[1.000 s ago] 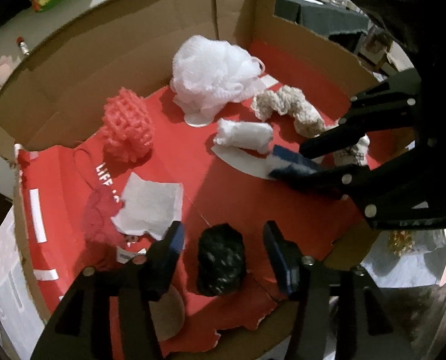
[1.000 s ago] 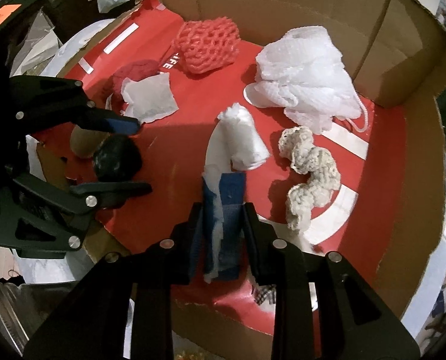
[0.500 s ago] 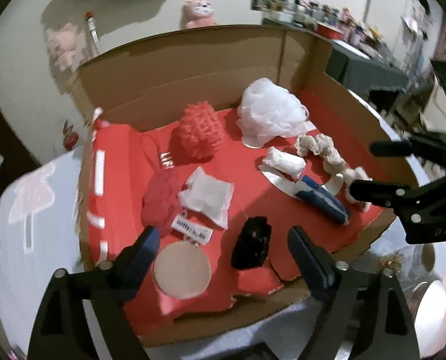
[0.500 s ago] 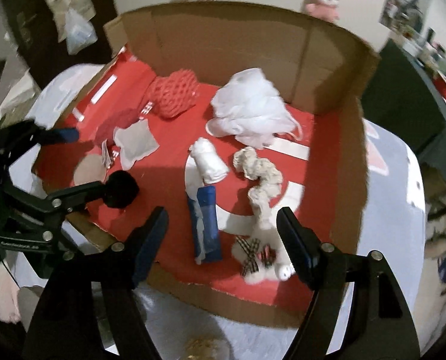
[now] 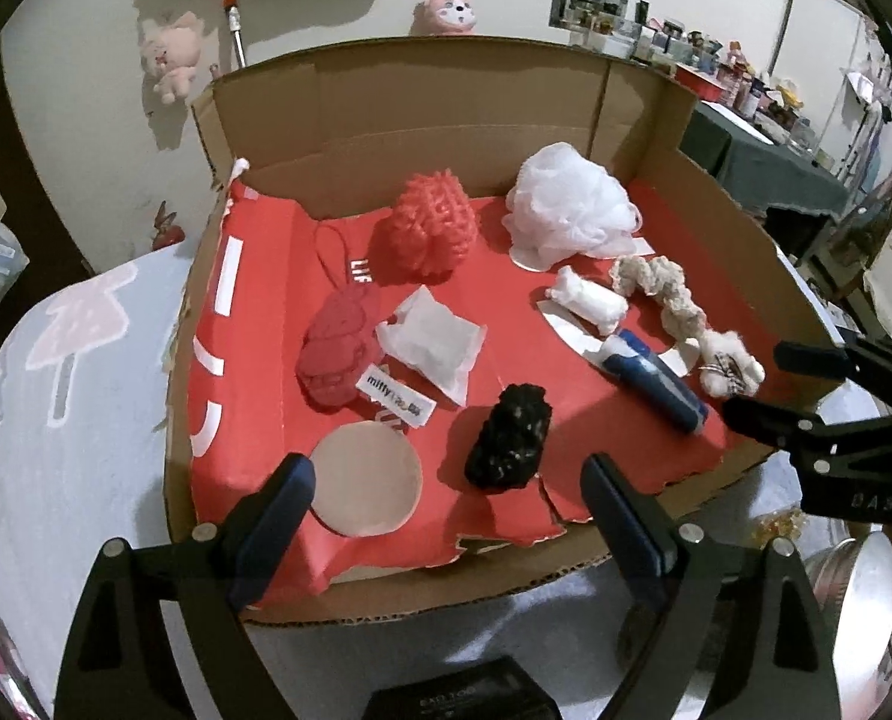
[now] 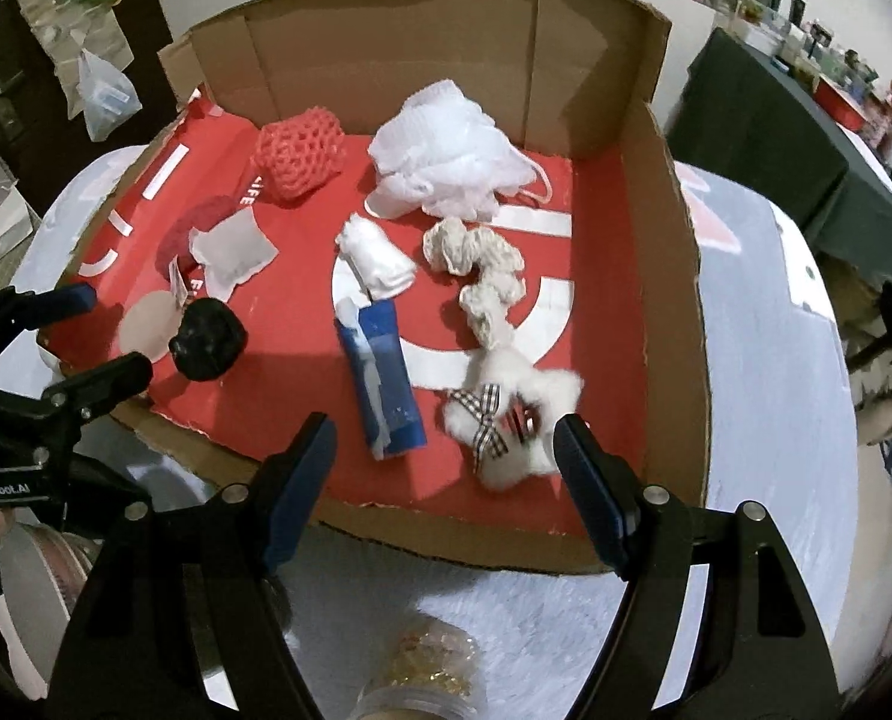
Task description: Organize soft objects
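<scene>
Now both grippers hover wide open and empty over the box's (image 5: 386, 600) near edge: the blue roll (image 6: 380, 384), long axis running away, lies just ahead of the right gripper (image 6: 446, 468); the black tuft (image 5: 508, 447) ahead of the left gripper (image 5: 446, 510)

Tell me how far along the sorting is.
Done: black ball and blue roll lie released in the box with the other soft things. In hand: nothing; left gripper and right gripper, just opened, are empty. No soft items visible outside the box.
</scene>
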`<state>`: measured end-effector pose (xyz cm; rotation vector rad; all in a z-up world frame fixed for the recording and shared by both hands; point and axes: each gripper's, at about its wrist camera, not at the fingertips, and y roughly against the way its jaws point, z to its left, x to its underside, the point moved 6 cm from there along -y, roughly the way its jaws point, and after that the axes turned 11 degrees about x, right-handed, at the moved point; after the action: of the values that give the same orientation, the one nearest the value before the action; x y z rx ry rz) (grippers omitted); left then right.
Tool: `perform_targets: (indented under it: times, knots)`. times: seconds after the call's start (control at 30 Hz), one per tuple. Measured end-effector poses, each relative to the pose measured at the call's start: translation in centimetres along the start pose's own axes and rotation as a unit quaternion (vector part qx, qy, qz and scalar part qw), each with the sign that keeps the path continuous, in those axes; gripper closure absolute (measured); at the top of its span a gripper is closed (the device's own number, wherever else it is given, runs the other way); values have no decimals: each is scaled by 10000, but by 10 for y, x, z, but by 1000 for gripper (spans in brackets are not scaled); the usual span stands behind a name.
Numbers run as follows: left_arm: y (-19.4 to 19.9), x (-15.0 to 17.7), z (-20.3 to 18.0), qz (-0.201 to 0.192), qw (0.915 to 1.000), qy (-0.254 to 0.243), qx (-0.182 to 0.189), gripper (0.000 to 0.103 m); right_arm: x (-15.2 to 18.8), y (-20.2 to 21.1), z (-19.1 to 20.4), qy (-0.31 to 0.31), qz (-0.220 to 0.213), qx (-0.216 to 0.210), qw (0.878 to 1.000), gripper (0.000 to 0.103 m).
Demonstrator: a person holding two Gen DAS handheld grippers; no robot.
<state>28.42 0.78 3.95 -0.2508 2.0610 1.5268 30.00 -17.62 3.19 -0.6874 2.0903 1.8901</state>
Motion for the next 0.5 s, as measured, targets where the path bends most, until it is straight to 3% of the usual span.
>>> perform_targets:
  times: [0.5]
  knots:
    - [-13,5,9,73,9995,311,-61,11,2,-6,4,-199,-28,36,9998,29]
